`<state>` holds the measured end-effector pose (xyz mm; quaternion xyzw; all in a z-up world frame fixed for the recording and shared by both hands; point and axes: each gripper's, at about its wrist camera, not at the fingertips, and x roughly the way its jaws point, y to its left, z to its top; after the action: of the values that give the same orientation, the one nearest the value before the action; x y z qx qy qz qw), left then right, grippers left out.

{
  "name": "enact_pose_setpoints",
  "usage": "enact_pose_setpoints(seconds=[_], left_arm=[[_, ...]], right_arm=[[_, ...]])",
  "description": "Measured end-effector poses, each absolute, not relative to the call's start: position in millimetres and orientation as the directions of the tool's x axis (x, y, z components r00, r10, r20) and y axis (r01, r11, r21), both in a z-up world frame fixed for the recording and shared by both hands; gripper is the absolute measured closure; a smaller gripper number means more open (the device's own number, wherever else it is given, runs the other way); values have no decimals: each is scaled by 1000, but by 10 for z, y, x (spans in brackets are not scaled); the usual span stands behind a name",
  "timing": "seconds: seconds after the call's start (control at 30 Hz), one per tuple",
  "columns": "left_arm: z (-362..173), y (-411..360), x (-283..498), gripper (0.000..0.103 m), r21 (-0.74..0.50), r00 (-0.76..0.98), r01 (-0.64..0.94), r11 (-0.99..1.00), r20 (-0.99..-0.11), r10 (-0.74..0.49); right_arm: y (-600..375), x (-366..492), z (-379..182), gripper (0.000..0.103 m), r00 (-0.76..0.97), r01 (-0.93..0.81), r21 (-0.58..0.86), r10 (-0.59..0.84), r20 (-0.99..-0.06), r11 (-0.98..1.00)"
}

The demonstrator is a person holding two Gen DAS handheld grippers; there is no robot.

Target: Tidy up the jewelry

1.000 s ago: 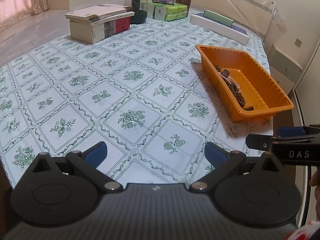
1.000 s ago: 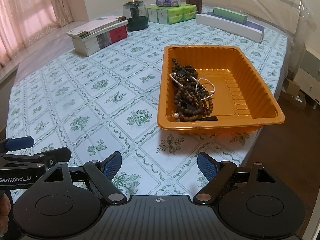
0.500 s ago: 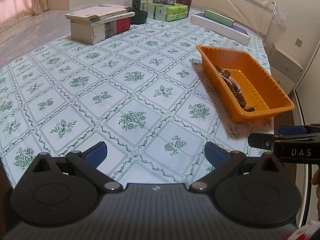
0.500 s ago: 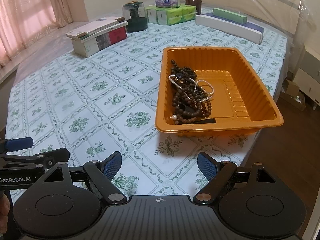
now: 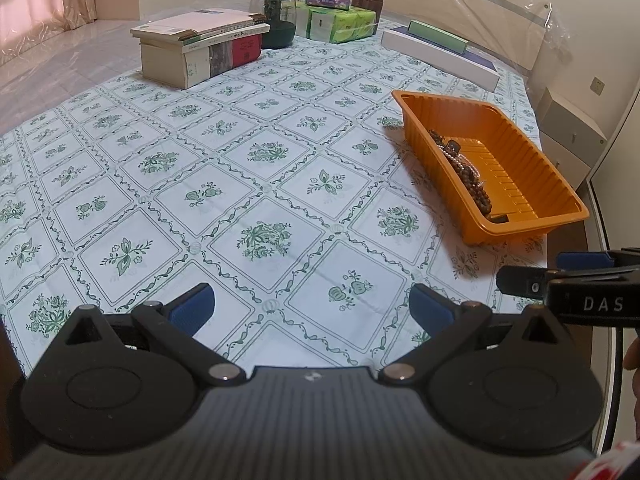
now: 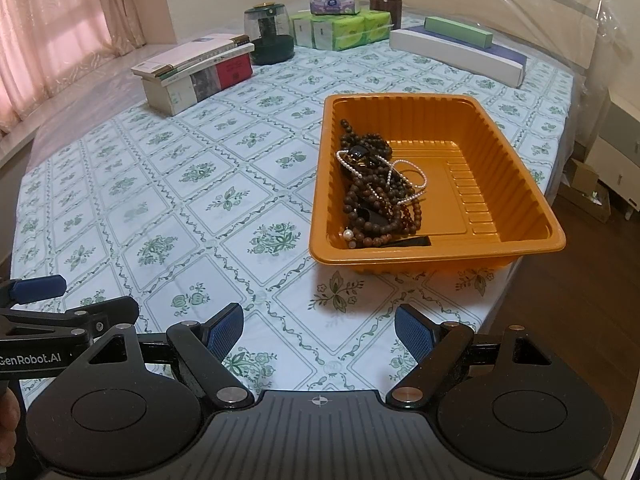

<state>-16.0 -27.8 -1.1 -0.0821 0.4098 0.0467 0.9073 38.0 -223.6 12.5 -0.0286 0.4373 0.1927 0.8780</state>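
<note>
Almost nothing has changed over the last second: both views match the earlier ones bar a slight drift in framing, and the jewelry sits as it did. My reading is that the organizing has not started, or is paused between steps, with every piece still in one heap.

The left tool stands wide open with nothing between its blue pads, hovering over bare cloth. The right tool is likewise wide open and empty (its pads frame only the patterned cloth below), pointing toward the orange ribbed plastic tray.

The tangled heap of brown wooden bead strings and white pearl strands lies along the left side of that tray, with a small dark flat piece at the near wall; the tray's right half is bare. From the left wrist the same tray shows off to the right, near the surface's edge.

The surface is a bed covered in a white cloth with green floral diamond print. At its far side sit a stack of books, a dark green glass jar, green tissue packs topped by a white tissue pack, and a long white flat box. Pink curtains hang at the left, and a plastic-wrapped headboard stands behind.
</note>
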Motion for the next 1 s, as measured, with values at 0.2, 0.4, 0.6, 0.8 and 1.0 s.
enact_pose_setpoints(seconds=[0.2,0.4,0.6,0.8,1.0], left_arm=[[-12,-273,-162,0,-111,659,-153,982,-752,18],[-9,-272,-166,0,-111,659,-153,982,-752,18],[-12,-273,-171,0,-111,659,-152,982,-752,17],[-15,-271,-169,0,-111,658,-152,982,-752,17],[-24,-277,-172,0,-112,658,-153,982,-753,17]], right_arm=[[-2238,383,123,20,543,-363,118,313,-779,924],[-2239,378,120,20,544,-362,118,313,-779,925],[-2245,373,116,20,543,-361,119,312,-779,925],[-2243,371,115,20,544,-361,119,313,-779,925],[-2252,368,100,20,543,-361,119,312,-780,925]])
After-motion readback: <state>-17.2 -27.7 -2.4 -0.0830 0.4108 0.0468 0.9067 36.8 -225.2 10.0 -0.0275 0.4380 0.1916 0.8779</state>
